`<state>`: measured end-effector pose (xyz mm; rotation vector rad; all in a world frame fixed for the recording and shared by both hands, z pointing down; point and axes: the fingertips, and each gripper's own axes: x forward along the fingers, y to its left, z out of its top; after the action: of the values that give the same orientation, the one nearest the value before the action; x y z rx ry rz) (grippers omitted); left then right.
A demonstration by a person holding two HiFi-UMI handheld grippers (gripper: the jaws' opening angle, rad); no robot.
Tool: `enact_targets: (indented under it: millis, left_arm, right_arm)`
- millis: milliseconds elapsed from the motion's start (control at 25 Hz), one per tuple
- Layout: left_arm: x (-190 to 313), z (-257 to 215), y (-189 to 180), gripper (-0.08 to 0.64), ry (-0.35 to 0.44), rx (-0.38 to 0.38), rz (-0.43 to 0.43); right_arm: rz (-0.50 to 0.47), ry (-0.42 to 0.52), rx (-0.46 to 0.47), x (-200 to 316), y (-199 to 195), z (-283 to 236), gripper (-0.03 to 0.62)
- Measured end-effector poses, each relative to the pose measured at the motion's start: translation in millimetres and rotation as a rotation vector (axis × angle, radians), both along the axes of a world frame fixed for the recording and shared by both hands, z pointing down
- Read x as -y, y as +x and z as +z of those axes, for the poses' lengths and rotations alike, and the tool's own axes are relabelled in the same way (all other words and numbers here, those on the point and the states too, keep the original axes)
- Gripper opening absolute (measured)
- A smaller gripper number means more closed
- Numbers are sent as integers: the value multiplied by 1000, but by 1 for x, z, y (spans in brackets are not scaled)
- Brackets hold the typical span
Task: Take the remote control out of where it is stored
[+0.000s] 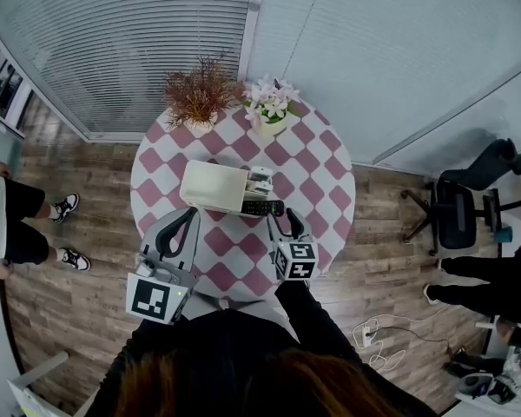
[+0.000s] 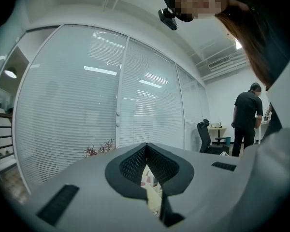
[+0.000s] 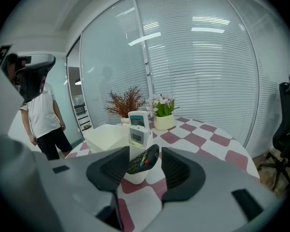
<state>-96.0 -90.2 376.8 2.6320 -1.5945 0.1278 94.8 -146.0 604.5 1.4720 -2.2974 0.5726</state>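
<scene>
A black remote control [image 1: 262, 207] with coloured buttons lies across the rim of a small white holder [image 3: 134, 172] on the checked round table [image 1: 321, 181]. In the right gripper view the remote [image 3: 144, 159] sits between the jaws of my right gripper [image 3: 144, 167], which stand apart without pressing on it. Two white remotes [image 3: 138, 128] stand upright in the holder behind it. In the head view my right gripper [image 1: 282, 220] is just in front of the remote. Left of it, my left gripper [image 1: 191, 215] hovers over the table's near edge, tips together and empty.
A white open box [image 1: 213, 187] adjoins the holder. A dried red plant [image 1: 200, 94] and a pot of pale flowers [image 1: 271, 107] stand at the table's far side. An office chair [image 1: 460, 207] stands at the right. People stand at the left [image 1: 9, 224] and right [image 1: 495, 276].
</scene>
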Motion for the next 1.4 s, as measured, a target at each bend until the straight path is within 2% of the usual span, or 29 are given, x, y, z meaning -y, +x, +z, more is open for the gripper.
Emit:
enact_targets:
  millis: [320, 520, 960, 1120, 1400]
  left_arm:
    - [0, 1, -2, 6, -1, 7, -13]
    - [-1, 1, -3, 6, 2, 13, -16]
    - [-2, 1, -8, 6, -4, 16, -33]
    - [-4, 2, -9, 6, -10, 16, -34]
    - [-7, 4, -13, 6, -16, 22, -37]
  right_arm:
    - [12, -35, 27, 5, -1, 24, 195]
    - [5, -26, 14, 11, -6, 28, 195]
    - [33, -56, 132, 22, -9, 34, 193]
    - [25, -37, 132, 22, -12, 32, 144]
    - [7, 4, 113, 21, -16, 20, 109]
